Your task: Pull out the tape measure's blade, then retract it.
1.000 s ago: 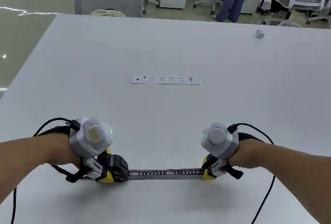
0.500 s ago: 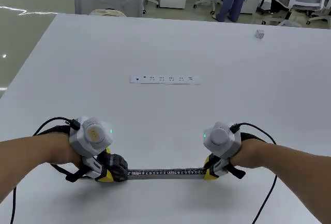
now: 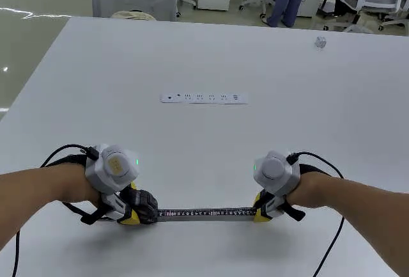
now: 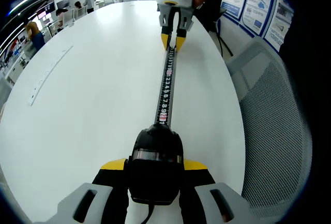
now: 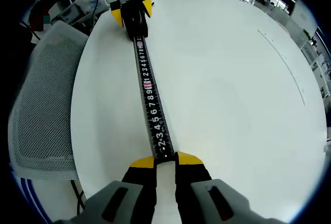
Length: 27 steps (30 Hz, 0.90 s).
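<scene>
— Our left tongs [image 3: 130,217] are clamped round the tape measure's case [image 3: 143,205], nearer us than the power strip [image 3: 203,98].
— And our right tongs [image 3: 261,214] pinch the blade [image 3: 204,213] tip; if that grip slips, we think it could whip back.

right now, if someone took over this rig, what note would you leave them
Left hand-held gripper: shut on the black tape measure case, resting on the white table.
Right hand-held gripper: shut on the tip of the dark numbered blade.
Done: blade is drawn out, running straight between the two hand-held grippers.
Left: retract the blade, probably by easing the right one toward the case.
</scene>
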Each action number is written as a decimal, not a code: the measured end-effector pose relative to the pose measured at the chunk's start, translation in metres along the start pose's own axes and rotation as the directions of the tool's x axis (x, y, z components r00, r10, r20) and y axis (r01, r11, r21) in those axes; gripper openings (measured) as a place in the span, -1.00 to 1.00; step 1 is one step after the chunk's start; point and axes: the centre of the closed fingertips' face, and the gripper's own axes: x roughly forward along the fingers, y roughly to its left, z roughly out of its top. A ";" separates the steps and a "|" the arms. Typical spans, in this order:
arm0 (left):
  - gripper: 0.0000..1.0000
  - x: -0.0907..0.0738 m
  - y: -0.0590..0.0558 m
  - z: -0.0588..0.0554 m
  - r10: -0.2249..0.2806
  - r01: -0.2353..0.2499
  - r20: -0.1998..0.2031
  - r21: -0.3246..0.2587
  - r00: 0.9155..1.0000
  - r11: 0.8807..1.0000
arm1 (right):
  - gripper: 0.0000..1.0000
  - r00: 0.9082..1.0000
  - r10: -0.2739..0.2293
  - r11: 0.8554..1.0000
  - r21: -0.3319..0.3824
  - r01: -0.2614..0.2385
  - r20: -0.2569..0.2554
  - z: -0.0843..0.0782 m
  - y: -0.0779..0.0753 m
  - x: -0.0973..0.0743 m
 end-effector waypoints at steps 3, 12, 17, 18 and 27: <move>-0.31 0.000 0.000 0.000 0.000 0.000 -0.001 -0.001 1.000 1.000 | -0.77 1.000 -0.001 1.000 -0.001 0.001 0.002 -0.001 0.000 -0.001; -0.31 0.000 0.000 0.000 0.002 -0.002 -0.002 -0.001 1.000 1.000 | -0.77 1.000 -0.002 1.000 -0.001 0.002 0.003 -0.002 0.000 0.000; -0.31 -0.001 0.000 0.000 0.003 -0.003 -0.003 -0.001 1.000 1.000 | -0.76 1.000 -0.002 1.000 -0.007 0.002 -0.004 -0.001 0.001 -0.001; -0.31 -0.001 -0.001 0.000 0.003 -0.003 -0.005 0.002 1.000 1.000 | -0.76 1.000 -0.003 1.000 -0.017 0.003 -0.009 0.000 0.001 -0.001; -0.31 -0.001 -0.001 0.001 0.007 -0.008 0.006 0.008 1.000 1.000 | -0.71 0.999 -0.014 0.999 -0.040 0.015 0.029 -0.001 0.003 -0.001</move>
